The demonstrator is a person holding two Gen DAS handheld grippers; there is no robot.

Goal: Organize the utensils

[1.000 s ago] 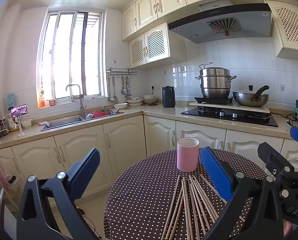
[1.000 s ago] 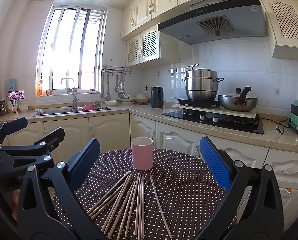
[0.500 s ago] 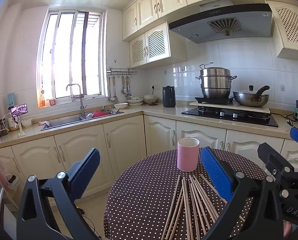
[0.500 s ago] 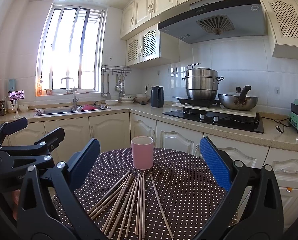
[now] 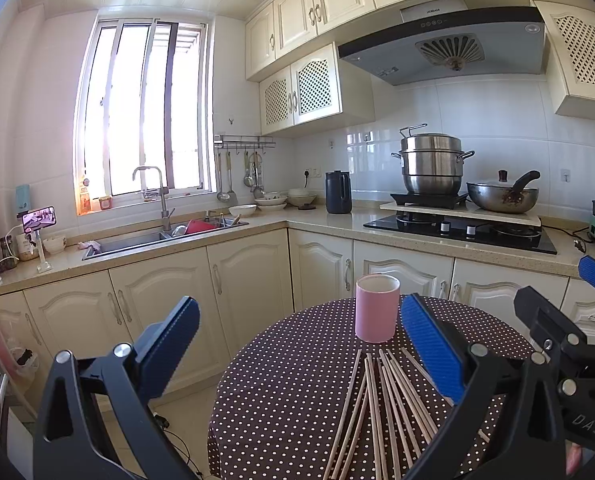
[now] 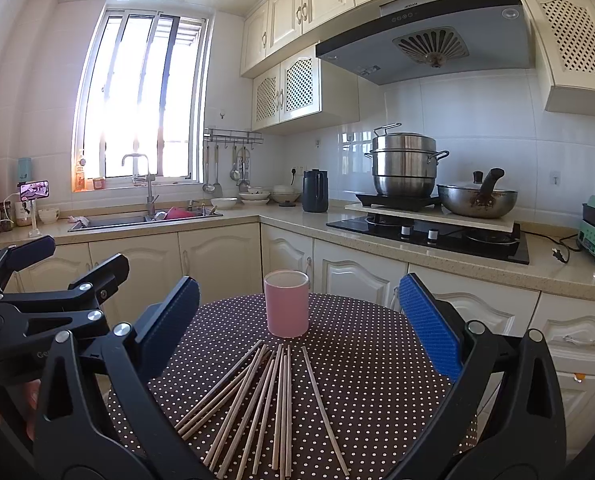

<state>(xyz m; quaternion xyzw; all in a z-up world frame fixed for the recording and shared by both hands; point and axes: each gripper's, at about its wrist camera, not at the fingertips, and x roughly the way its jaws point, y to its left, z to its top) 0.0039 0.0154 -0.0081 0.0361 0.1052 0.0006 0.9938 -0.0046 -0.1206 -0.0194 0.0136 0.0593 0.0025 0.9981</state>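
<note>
My left claw [image 5: 297, 344] is spread wide, blue pads apart, nothing between them; it hangs above the near edge of the round bench [image 5: 281, 392], which wears a dark brown cloth with white dots. My right claw [image 6: 297, 320] is likewise spread and empty, held over the same bench from the other side. Each claw shows at the border of the other's view — the right one at the right edge of the left wrist view, the left one at the left edge of the right wrist view.

Task items: a fan of bare wooden chopsticks [image 6: 269, 404] lies flat on the cloth, far tips gathered toward the pink cup [image 6: 286, 304], near ends splayed toward me. One stick lies apart on the right of the fan. The cup stands upright just beyond the tips — not touching them as far as I can tell. Neither claw touches cup or sticks.

Background: cream cabinets, a sink [image 5: 133, 240] under the window, a steel stacked pot [image 5: 431, 164] and a wok [image 5: 501, 196] on the hob.
</note>
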